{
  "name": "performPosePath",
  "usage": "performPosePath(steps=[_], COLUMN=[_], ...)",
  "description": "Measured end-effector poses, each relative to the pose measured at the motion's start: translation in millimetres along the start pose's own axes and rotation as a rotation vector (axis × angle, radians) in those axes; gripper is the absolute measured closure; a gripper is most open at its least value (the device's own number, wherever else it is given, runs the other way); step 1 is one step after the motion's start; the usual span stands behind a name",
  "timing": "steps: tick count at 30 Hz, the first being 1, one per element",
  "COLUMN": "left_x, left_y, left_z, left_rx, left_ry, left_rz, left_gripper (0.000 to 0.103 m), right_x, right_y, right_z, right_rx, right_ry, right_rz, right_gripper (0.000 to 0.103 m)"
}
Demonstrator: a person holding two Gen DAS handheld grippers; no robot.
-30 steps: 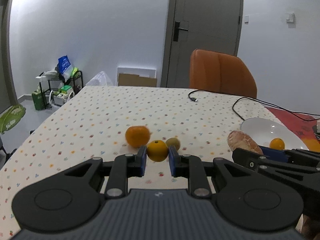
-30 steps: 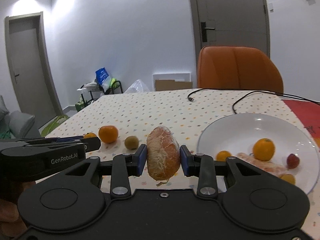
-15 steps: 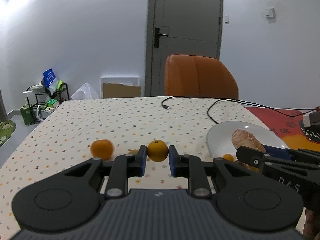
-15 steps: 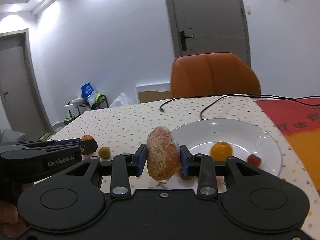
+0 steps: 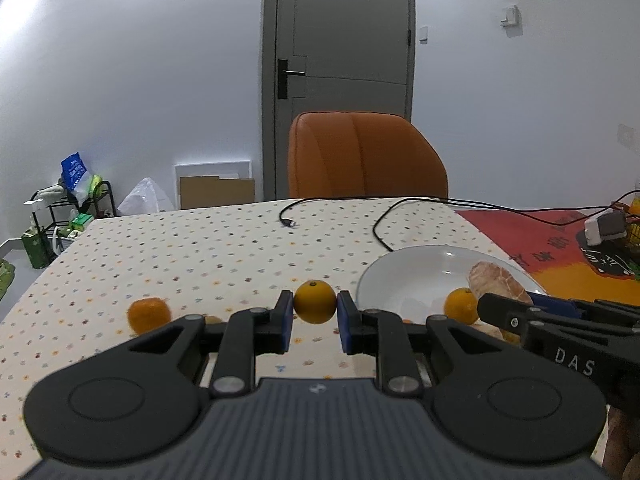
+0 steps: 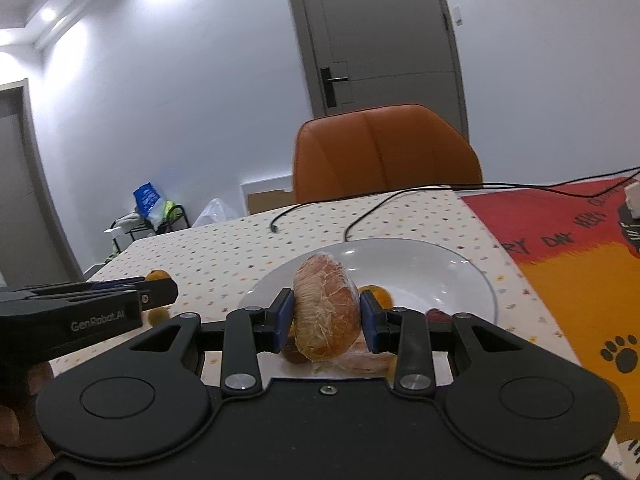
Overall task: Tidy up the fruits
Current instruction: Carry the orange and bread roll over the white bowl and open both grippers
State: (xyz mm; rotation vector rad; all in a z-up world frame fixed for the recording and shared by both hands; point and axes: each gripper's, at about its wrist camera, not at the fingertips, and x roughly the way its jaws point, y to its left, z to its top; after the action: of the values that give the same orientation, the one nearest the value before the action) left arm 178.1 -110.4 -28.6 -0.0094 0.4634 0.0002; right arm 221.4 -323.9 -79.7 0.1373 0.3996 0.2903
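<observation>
Only the left wrist view shows the left gripper clamping a small orange; beyond its left finger sits a tangerine. Right gripper pinches a wrapped peeled fruit over the white plate, hiding fruit behind.

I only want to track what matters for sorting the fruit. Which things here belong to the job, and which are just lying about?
Job:
left gripper holding small orange
right gripper holding wrapped peeled citrus
white plate
orange in plate
mandarin on cloth

Lying about:
black cable
orange chair
red mat
</observation>
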Motion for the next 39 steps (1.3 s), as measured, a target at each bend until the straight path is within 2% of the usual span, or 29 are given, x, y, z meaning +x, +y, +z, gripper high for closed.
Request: performPosePath(steps=[17,28,31,32,33,35,39], left_x=[26.7,44.9,49.7,50.6,51.6,52.6,55.4], left_y=[-26.2,-39.1,-43.0,-44.4,-45.7,-48.2,-48.5], left_z=[14.5,17.5,17.2,17.3,17.3,17.2,18.4], left_rx=[0.026,0.041,0.043,0.043,0.043,0.044,0.026], left_ry=[0.001,0.007,0.012,0.012,0.012,0.014,0.028], left_rz=[-0.040,-0.055,-0.062,-0.064,-0.066,-0.071,-0.085], left_gripper=[0.081,0.081,0.081,0.081,0.081,0.081,0.079], right_x=[19.1,35.7,30.9,27.3,24.1,21.3,25.2], right_y=[-31.4,-41.8,-39.9,-39.4,-39.5,-41.4,-49.9], right_z=[16.6,11.1,10.3,9.7,9.2,8.6,7.4], right_rx=[0.014,0.033,0.004,-0.008,-0.015,-0.012,0.052], right_ry=[-0.006,-0.002,-0.036,-0.056,-0.077,-0.088,-0.038], right_rz=[-0.050,-0.057,-0.049,-0.056,-0.069,-0.092,-0.069], right_gripper=[0.069,0.068,0.052,0.039,0.033,0.033,0.033])
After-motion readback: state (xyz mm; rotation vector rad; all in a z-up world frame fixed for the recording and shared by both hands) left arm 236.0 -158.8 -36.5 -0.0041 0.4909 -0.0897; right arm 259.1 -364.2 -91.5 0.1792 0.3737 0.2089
